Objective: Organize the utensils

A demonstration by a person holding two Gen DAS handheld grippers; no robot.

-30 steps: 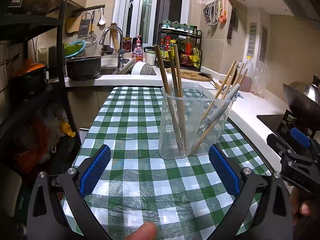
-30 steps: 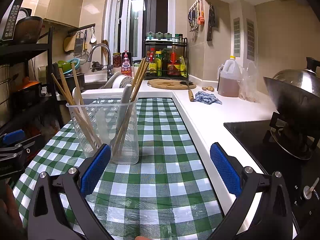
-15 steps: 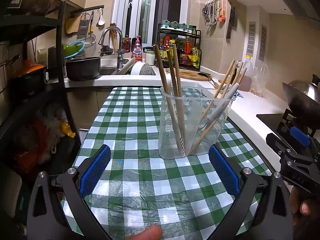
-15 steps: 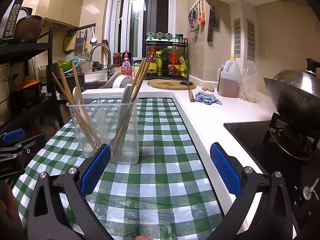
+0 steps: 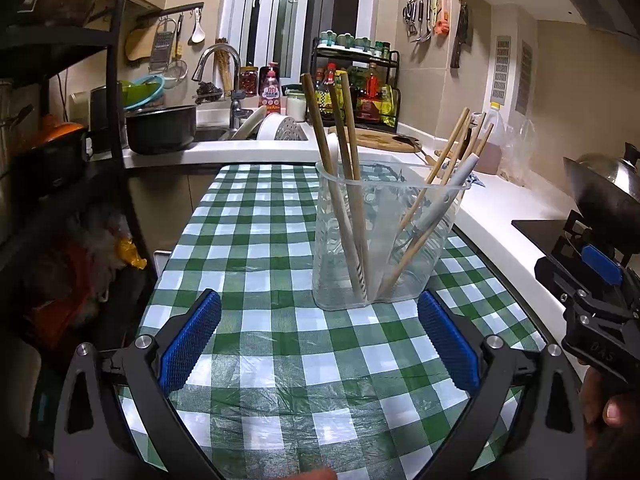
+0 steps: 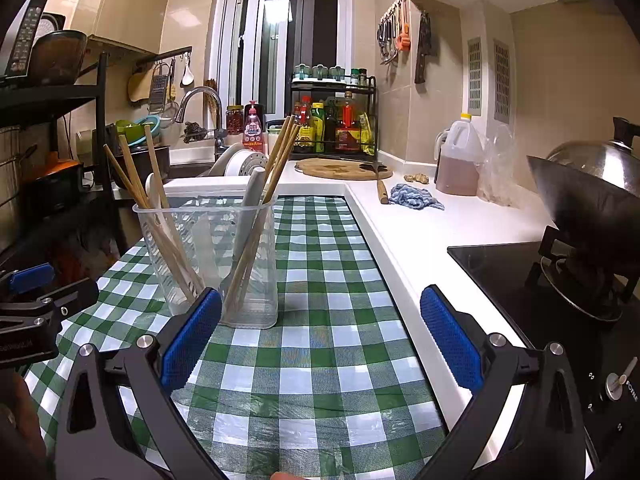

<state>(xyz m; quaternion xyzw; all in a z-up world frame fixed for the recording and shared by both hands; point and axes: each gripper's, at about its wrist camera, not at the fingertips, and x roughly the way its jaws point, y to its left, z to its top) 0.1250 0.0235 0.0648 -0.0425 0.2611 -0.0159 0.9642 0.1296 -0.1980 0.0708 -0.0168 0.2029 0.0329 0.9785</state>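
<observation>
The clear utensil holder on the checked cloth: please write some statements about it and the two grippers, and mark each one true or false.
1. The clear utensil holder stands upright on the green checked tablecloth. True.
2. The left gripper is shut on a chopstick. False: it is open and holds nothing.
3. Wooden chopsticks lean inside the holder. True.
4. The holder lies on the black cooktop. False: it is on the cloth, apart from the cooktop.
5. The right gripper is open and empty. True.
6. A grey-handled utensil lies flat on the cloth. False: it stands in the holder.
</observation>
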